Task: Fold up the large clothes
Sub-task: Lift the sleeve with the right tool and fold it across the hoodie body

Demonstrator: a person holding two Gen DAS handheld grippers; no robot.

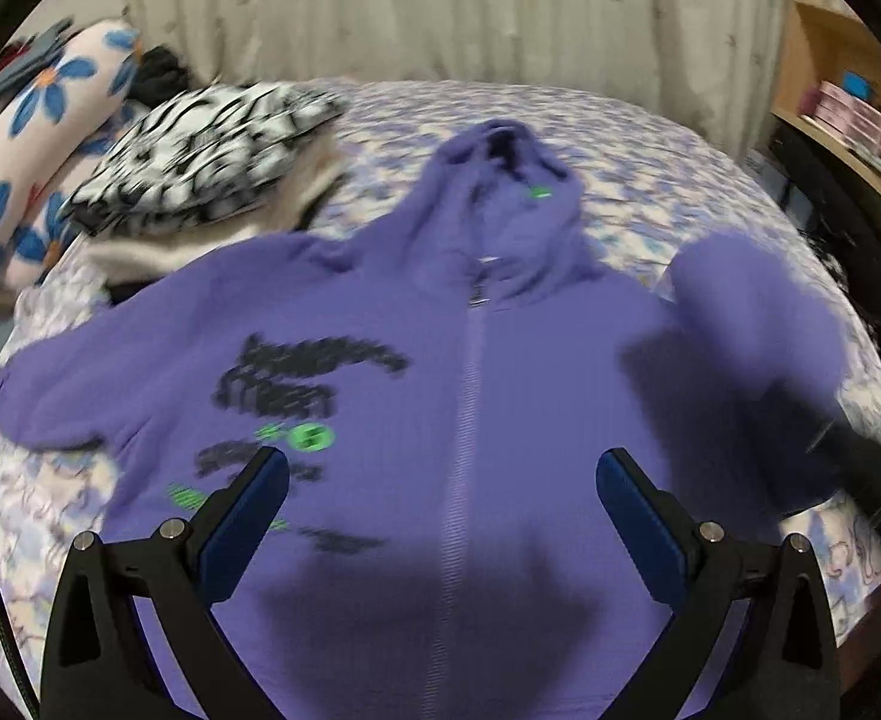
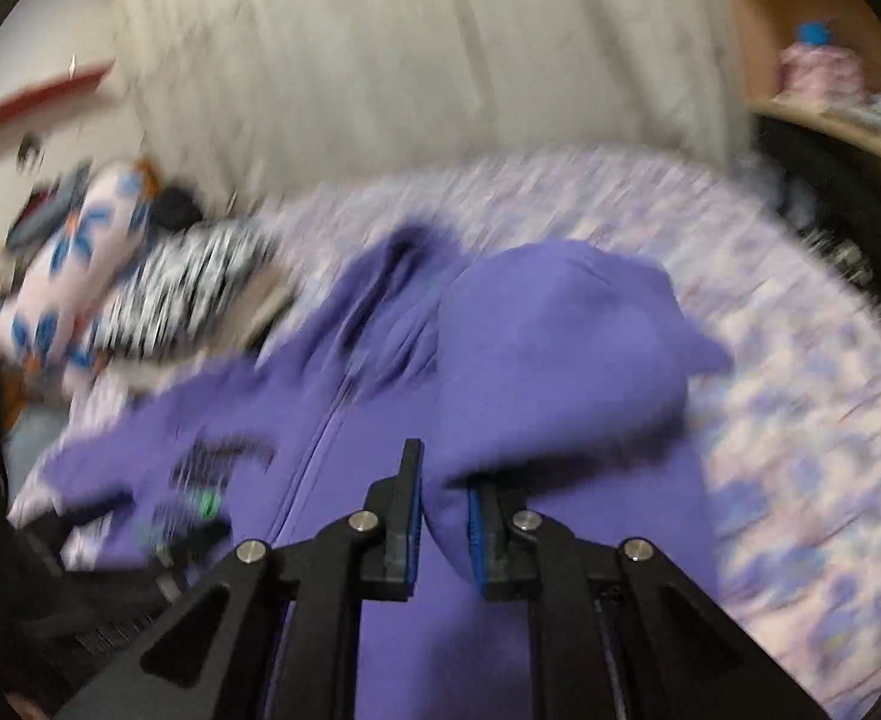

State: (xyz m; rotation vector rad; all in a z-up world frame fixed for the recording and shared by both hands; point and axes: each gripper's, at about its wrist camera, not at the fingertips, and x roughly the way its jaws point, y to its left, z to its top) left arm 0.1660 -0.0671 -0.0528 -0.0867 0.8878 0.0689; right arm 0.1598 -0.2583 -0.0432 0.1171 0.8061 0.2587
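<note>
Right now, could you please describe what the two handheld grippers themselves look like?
Both look alike. The left gripper has two black plastic fingers on angular black arms with triangular cut-outs, joined by round silver pins. Its pads are dark blue and ribbed. The right gripper shows the same black frame, silver pins and blue pads. A thin dark cable runs along the left view's edge.

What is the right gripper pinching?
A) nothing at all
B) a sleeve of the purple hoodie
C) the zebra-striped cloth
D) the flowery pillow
B: in the right wrist view, the right gripper is closed on purple fabric, a sleeve of the purple hoodie lifted off the bed.
</note>
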